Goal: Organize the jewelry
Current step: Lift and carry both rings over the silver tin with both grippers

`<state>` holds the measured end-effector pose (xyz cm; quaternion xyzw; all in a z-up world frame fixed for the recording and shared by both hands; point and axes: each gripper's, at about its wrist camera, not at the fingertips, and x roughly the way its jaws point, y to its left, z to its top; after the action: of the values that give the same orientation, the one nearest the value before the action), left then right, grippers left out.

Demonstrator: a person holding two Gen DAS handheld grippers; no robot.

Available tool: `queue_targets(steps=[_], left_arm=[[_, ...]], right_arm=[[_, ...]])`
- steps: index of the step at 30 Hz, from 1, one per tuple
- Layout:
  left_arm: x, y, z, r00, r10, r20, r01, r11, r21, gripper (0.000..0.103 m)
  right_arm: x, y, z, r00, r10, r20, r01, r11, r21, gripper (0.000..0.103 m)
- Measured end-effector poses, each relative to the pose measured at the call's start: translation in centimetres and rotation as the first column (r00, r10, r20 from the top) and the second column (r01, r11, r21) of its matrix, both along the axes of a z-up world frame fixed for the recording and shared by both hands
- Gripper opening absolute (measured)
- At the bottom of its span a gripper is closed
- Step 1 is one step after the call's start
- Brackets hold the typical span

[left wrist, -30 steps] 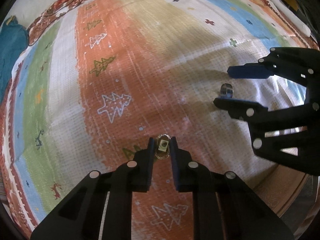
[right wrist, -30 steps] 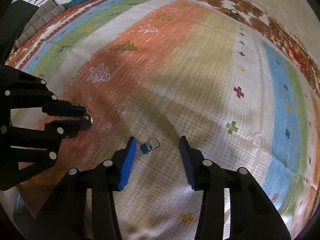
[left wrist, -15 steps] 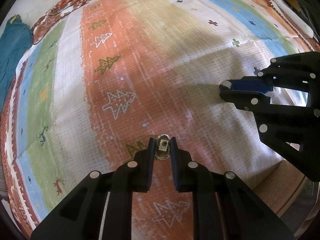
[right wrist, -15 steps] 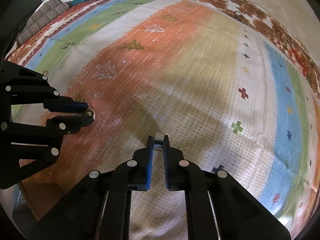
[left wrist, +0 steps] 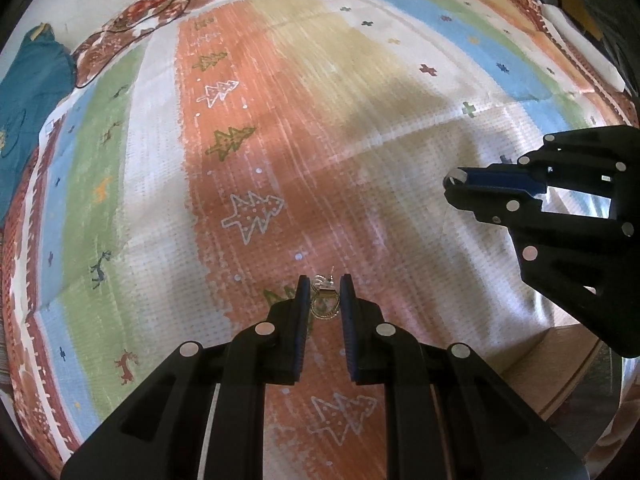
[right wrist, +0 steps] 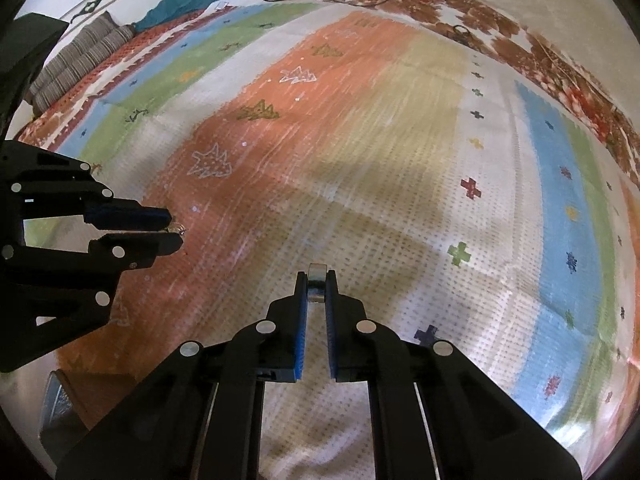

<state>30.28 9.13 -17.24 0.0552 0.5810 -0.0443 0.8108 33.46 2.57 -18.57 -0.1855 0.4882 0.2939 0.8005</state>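
The left tool is nearly closed, its two pads pinching a small gold earring with looped rings and a pale stud at the top. The earring sits between the tips, above the orange band of a striped, patterned cloth. The right tool is drawn narrow on a silver ring, a broad metal band clamped on edge between its blue pads above the white dotted part of the cloth. The two tools are held well apart, each visible from the side in the other's camera. A teal garment lies at the cloth's far edge.
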Motion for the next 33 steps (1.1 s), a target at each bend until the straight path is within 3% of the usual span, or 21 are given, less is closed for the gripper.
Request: queue_targets(steps=[18,33], left_arm=[[-1.9,-1.4,4.2,0.997,0.016,0.073,-0.012,0.999,-0.050,0.015],[-4.3,-2.0,7.6,0.991,0.030,0.132,-0.017,0.995,-0.099,0.015]], right_arm=[[-1.7,-3.5,4.4,0.993,-0.107,0.053,0.104,0.992,0.066,0.009],[-4.1,-5.1,6.4,0.985,-0.153,0.078,0.145,0.985,0.096,0.009]])
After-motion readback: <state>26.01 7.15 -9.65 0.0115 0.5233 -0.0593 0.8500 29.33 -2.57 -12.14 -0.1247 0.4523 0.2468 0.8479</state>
